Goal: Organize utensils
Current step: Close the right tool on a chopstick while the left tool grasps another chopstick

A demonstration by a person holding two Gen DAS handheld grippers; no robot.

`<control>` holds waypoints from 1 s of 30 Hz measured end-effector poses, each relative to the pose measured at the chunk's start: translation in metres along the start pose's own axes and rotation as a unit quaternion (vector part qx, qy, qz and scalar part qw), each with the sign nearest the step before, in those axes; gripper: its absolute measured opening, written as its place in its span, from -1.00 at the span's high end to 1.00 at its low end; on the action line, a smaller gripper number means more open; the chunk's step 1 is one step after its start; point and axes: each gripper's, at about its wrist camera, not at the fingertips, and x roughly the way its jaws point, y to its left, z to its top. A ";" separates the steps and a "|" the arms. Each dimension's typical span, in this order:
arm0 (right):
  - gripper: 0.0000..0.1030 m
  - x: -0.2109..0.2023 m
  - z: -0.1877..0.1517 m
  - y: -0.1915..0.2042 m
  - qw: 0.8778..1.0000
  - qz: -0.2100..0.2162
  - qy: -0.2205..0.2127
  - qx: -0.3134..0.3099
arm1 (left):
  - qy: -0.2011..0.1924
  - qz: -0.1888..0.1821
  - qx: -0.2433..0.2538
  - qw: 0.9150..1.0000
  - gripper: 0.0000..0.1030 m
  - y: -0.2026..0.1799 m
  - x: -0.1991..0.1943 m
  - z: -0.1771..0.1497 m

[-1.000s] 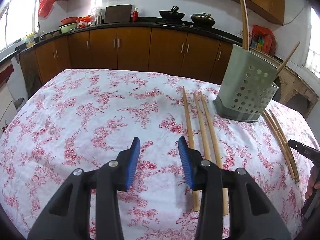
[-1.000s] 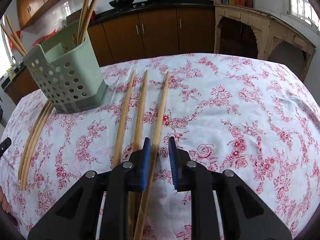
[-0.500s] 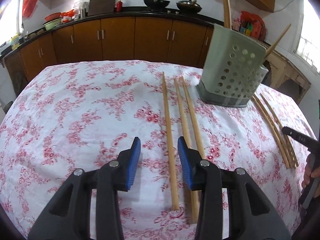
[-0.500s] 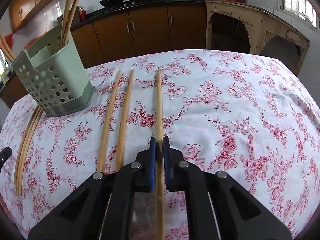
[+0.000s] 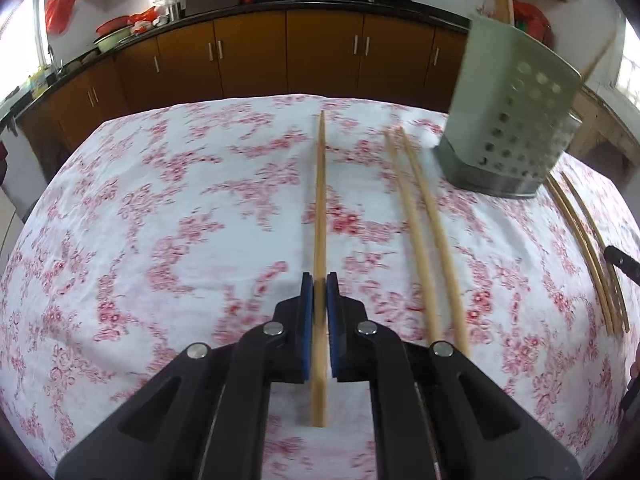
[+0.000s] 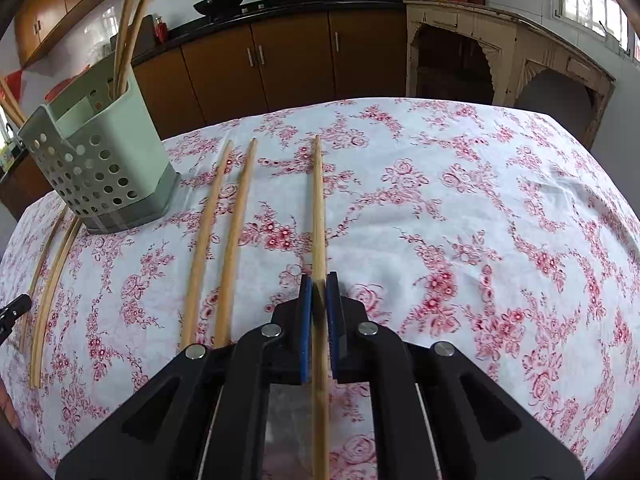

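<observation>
Three long wooden chopsticks lie side by side on the floral tablecloth (image 5: 160,240). My left gripper (image 5: 319,280) has its jaws closing onto the leftmost chopstick (image 5: 321,200), and the blue pads press both its sides near its near end. The other two chopsticks (image 5: 420,220) lie to its right. In the right wrist view my right gripper (image 6: 319,280) is shut on another chopstick (image 6: 318,200), with two chopsticks (image 6: 224,232) to its left. The green perforated holder (image 5: 512,120) (image 6: 96,160) stands upright with a few chopsticks in it.
More chopsticks (image 5: 584,240) (image 6: 48,292) lie between the holder and the table edge. The other gripper's black tip (image 5: 624,264) (image 6: 14,312) shows at each frame's side. Brown cabinets (image 5: 320,52) and a counter with woks stand beyond the table's far edge.
My left gripper moved right over the leftmost chopstick, sank, and closed on it. My right gripper's narrow gap closed onto its chopstick and stayed shut.
</observation>
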 end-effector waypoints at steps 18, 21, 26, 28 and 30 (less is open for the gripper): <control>0.84 -0.012 -0.013 0.000 1.000 -0.001 0.000 -0.004 | 0.002 -0.010 0.014 1.000 0.63 -0.004 -0.003 -0.003; 0.84 -0.017 -0.018 0.000 1.000 0.000 0.000 -0.005 | 0.001 -0.014 0.010 1.000 0.63 -0.002 -0.004 -0.004; 0.84 -0.023 -0.024 0.000 1.000 -0.009 0.000 -0.013 | 0.002 -0.008 0.004 1.000 0.78 0.002 -0.006 -0.006; 0.84 -0.023 -0.023 0.002 1.000 -0.011 0.001 -0.015 | 0.002 -0.009 -0.004 1.000 0.84 0.005 -0.005 -0.005; 0.85 -0.024 -0.022 -0.001 1.000 -0.003 0.001 -0.009 | 0.001 -0.016 -0.010 1.000 0.85 0.008 -0.005 -0.005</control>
